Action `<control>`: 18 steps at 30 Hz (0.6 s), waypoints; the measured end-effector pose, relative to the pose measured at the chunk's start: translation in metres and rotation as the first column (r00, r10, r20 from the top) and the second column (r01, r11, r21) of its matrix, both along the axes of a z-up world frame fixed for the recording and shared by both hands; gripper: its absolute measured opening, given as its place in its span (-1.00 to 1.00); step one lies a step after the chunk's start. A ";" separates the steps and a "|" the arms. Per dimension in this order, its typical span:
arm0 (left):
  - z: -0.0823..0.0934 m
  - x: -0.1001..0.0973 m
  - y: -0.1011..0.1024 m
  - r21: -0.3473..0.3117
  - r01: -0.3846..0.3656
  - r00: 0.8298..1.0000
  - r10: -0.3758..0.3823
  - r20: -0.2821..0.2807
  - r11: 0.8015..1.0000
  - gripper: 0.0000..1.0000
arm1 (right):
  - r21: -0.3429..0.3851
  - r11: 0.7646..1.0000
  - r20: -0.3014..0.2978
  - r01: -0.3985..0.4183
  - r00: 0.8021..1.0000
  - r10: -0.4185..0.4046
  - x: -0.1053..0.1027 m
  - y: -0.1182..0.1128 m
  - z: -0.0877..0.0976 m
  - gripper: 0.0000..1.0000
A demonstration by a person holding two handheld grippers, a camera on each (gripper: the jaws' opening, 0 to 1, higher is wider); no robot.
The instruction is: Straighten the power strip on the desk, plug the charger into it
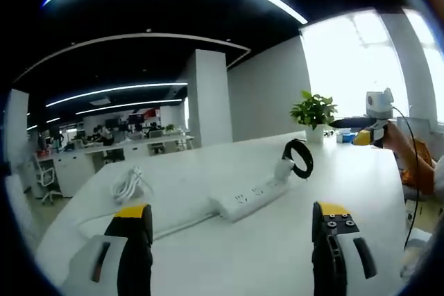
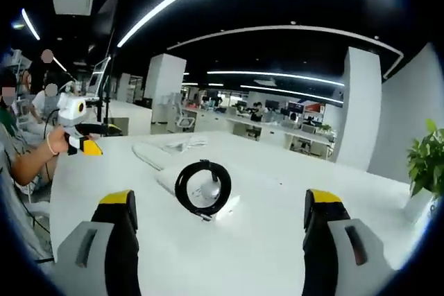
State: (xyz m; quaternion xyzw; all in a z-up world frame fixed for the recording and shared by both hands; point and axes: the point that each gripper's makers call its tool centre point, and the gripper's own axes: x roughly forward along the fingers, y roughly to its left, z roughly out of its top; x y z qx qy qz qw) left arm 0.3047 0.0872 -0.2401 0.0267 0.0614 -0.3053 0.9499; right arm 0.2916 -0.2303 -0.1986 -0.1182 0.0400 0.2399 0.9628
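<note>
A white power strip [image 1: 250, 197] lies at an angle in the middle of the white desk [image 1: 277, 254]. Its white cord runs left to a loose bundle [image 1: 128, 184]. At the strip's far end sits a white charger [image 1: 283, 169] with a black coiled cable [image 1: 300, 159]. My left gripper [image 1: 232, 240] is open, short of the strip, with nothing in it. In the right gripper view the charger [image 2: 209, 188] and its cable coil [image 2: 202, 186] lie just ahead of my open right gripper [image 2: 222, 240], with the strip [image 2: 165, 179] behind them. Each gripper also shows in the other's view, held by a hand [image 1: 374, 119] [image 2: 76, 126].
A potted plant [image 1: 314, 111] stands at one desk edge, also seen in the right gripper view [image 2: 427, 161]. Office desks, chairs and people fill the background. A white pillar [image 1: 208, 95] stands behind the desk.
</note>
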 end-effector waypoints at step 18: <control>-0.005 -0.027 -0.006 0.021 -0.008 1.000 0.008 0.020 1.000 0.95 | 0.072 0.994 -0.002 0.085 0.996 -0.085 -0.050 -0.008 -0.028 0.95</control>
